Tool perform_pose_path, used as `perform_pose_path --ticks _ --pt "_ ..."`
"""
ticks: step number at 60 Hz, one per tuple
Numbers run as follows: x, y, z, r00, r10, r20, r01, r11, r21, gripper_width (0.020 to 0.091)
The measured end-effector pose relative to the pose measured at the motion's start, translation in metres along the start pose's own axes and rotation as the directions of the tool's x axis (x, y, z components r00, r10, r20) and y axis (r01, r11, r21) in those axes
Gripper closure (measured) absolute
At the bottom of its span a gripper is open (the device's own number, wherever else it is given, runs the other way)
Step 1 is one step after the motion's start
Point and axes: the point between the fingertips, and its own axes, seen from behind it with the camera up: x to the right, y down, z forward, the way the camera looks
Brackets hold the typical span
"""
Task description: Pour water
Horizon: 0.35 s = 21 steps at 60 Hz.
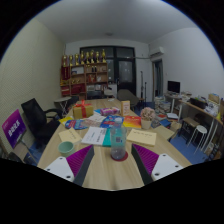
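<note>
A: Where does the gripper (112,165) stand?

B: Its fingers are spread wide, gripping nothing. One pad (77,161) shows to one side and its twin to the other, with bare table (110,178) in the gap.

A: And the thing for the water?

B: A clear cup (118,143) with something reddish inside stands just ahead of the fingers, roughly on the line between them but not yet within the gap. Whether it holds water cannot be told from here. A smaller green cup (66,148) sits ahead and off to the side of the left finger; it may be the receiver, though that is a guess.

A: What could go wrong?

B: The clear cup looks light and tall for its base. If the fingers advance a little off line, one pad would likely strike its wall first and push it over or slide it along the table. If they close too high or too lightly, it may slip once tilted.

A: Anything else at risk?

B: Beyond the cup the table is crowded: a white sheet (95,135), a yellow book (141,137), coloured boxes (108,113) further back. A spill would probably run onto the paper. The green cup's mouth looks small, so a hasty tilt could send water past its rim.

A: And the room?

B: Shelves (85,75) far beyond and a dark chair (40,122) to the left, both well apart from the work.
</note>
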Motion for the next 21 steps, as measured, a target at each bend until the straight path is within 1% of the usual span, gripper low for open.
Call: perform_pose_path --ticks 5,6,14,21 --pt "-0.029 -0.009 -0.063 1.0 0.0 -0.017 0.0 1.0 -0.003 0.0269" --pt "-0.01 -0.007 -0.07 1.0 0.001 -0.017 -0.001 1.0 -0.003 0.0272" --pt "-0.03 -0.01 -0.162 0.996 0.002 -0.087 -0.004 1.0 -0.02 0.027" --pt "-0.056 -0.016 -0.237 0.994 -0.025 -0.108 0.025 1.0 -0.004 0.0275"
